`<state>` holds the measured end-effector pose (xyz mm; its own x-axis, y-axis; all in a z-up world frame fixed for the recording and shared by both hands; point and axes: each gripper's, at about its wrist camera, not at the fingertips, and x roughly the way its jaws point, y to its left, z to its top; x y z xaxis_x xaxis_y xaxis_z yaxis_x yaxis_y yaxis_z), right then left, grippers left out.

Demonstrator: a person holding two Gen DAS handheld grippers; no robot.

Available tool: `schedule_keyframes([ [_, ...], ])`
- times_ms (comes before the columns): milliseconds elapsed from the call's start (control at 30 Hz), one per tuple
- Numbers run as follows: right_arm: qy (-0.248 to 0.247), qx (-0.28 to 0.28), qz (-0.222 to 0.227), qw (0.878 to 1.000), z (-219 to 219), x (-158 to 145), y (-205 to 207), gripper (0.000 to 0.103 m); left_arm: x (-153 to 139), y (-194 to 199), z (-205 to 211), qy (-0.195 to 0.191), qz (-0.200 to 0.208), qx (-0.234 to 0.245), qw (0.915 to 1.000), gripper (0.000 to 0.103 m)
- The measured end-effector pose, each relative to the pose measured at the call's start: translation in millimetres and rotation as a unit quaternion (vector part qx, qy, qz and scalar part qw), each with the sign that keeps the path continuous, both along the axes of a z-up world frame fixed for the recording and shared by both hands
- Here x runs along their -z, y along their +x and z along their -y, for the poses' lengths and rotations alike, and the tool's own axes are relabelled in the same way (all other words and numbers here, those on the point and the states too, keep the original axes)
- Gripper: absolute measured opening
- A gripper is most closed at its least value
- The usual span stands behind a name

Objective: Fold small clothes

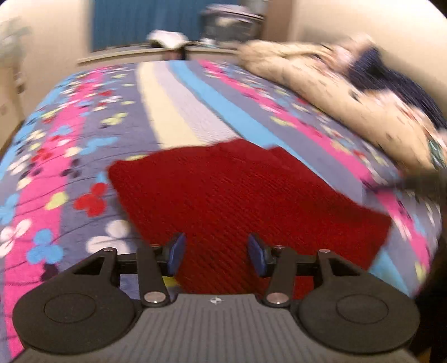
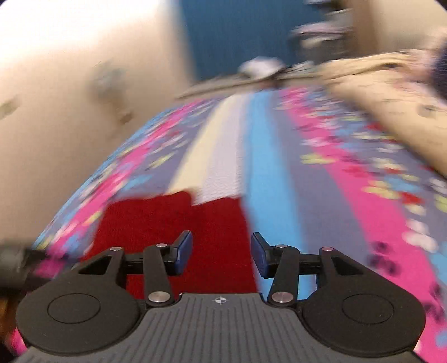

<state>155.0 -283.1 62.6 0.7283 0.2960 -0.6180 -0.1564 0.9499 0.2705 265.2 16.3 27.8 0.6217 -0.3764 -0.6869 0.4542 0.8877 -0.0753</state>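
A red knitted garment [image 1: 223, 195] lies flat on the flowered bedspread [image 1: 69, 139], folded over with a second layer showing at its far right corner. My left gripper [image 1: 216, 255] is open and empty, just above the garment's near edge. In the right wrist view the same red garment [image 2: 173, 223] lies left of centre on the bedspread [image 2: 321, 195]. My right gripper [image 2: 222, 255] is open and empty above the garment's right edge. Both views are blurred by motion.
A crumpled beige quilt with dark clothing [image 1: 349, 92] is heaped along the bed's right side. A wooden ledge with a white cloth [image 1: 167, 39] and a blue curtain [image 1: 145, 22] are beyond the bed's far end. A wall [image 2: 69, 97] runs along the left.
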Motion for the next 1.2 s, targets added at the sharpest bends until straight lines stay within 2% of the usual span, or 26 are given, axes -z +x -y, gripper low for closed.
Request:
schedule_keyframes([
  [33, -0.023, -0.038, -0.054, 0.998, -7.1, 16.3, 14.1, 0.05, 1.2, 3.6, -2.8, -0.005, -0.009, -0.019, 0.9998, 0.055],
  [67, -0.069, -0.035, -0.086, 0.993, -11.2, 31.6, 21.3, 0.05, 4.2, 11.0, -7.2, -0.015, -0.024, -0.041, 0.9987, 0.056],
  [100, -0.102, -0.024, -0.105, 0.989, -10.8, 43.6, 27.4, 0.057, 6.7, 16.8, -10.6, -0.027, -0.037, -0.058, 0.9973, 0.062],
  [133, -0.083, -0.019, -0.118, 0.989, -3.4, 49.7, 32.1, 0.057, 6.1, 20.6, -13.5, -0.037, -0.046, -0.073, 0.9956, 0.067],
  [167, -0.045, -0.012, -0.123, 0.991, 5.1, 48.0, 35.7, 0.057, 7.3, 23.7, -17.3, -0.044, -0.053, -0.091, 0.9934, 0.08],
  [200, -0.007, -0.007, -0.117, 0.993, 13.6, 43.1, 37.8, 0.058, 9.5, 27.5, -20.7, -0.049, -0.059, -0.113, 0.9907, 0.088],
  [267, 0.055, 0.007, -0.09, 0.994, 31.3, 33.7, 44.6, 0.065, 13.5, 36.3, -28.9, -0.074, -0.082, -0.137, 0.9844, 0.089],
  [300, 0.07, 0.02, -0.082, 0.994, 38.9, 31.7, 47.9, 0.069, 17.8, 41.9, -32.2, -0.095, -0.102, -0.144, 0.9797, 0.09],
  [367, 0.094, 0.042, -0.083, 0.991, 53.3, 33.0, 59.7, 0.07, 22.9, 51.2, -40.3, -0.128, -0.128, -0.156, 0.9711, 0.09],
  [467, 0.12, 0.075, -0.106, 0.984, 71.8, 48.8, 80.8, 0.07, 36.2, 64.4, -45.6, -0.176, -0.165, -0.166, 0.956, 0.09],
  [533, 0.126, 0.087, -0.137, 0.979, 75.2, 65.9, 95.8, 0.07, 45.1, 74.2, -49.3, -0.208, -0.19, -0.167, 0.9446, 0.09],
  [600, 0.143, 0.085, -0.163, 0.972, 76.4, 77.9, 110.6, 0.071, 54.3, 82.5, -51.3, -0.232, -0.209, -0.169, 0.9348, 0.095],
  [700, 0.182, 0.069, -0.18, 0.964, 62.7, 89.8, 117.1, 0.071, 69.1, 93.8, -51.5, -0.252, -0.223, -0.168, 0.9267, 0.098],
  [767, 0.171, 0.055, -0.18, 0.967, 52.5, 92.0, 121.1, 0.072, 76.3, 98.6, -50.5, -0.265, -0.225, -0.164, 0.9229, 0.098],
  [833, 0.165, 0.047, -0.177, 0.969, 45.0, 93.4, 125.2, 0.072, 77.3, 100.9, -47.1, -0.262, -0.215, -0.159, 0.9272, 0.096],
  [867, 0.169, 0.044, -0.176, 0.969, 44.3, 93.4, 126.3, 0.066, 76.4, 101.3, -45.3, -0.258, -0.209, -0.157, 0.93, 0.093],
  [933, 0.171, 0.039, -0.166, 0.97, 44.3, 90.1, 126.8, 0.058, 69.4, 99.4, -42.1, -0.247, -0.192, -0.154, 0.9373, 0.082],
  [1000, 0.163, 0.035, -0.15, 0.975, 40.9, 85.1, 126.2, 0.049, 57.3, 95.1, -41.0, -0.239, -0.173, -0.147, 0.9441, 0.066],
  [1133, 0.166, 0.022, -0.097, 0.981, 31.2, 72.0, 119.4, 0.035, 21.3, 81.5, -43.8, -0.213, -0.11, -0.136, 0.9612, 0.061],
  [1200, 0.184, 0.001, -0.072, 0.98, 20.7, 64.2, 116.2, 0.031, 4.6, 75.4, -52.8, -0.21, -0.082, -0.14, 0.9642, 0.06],
])
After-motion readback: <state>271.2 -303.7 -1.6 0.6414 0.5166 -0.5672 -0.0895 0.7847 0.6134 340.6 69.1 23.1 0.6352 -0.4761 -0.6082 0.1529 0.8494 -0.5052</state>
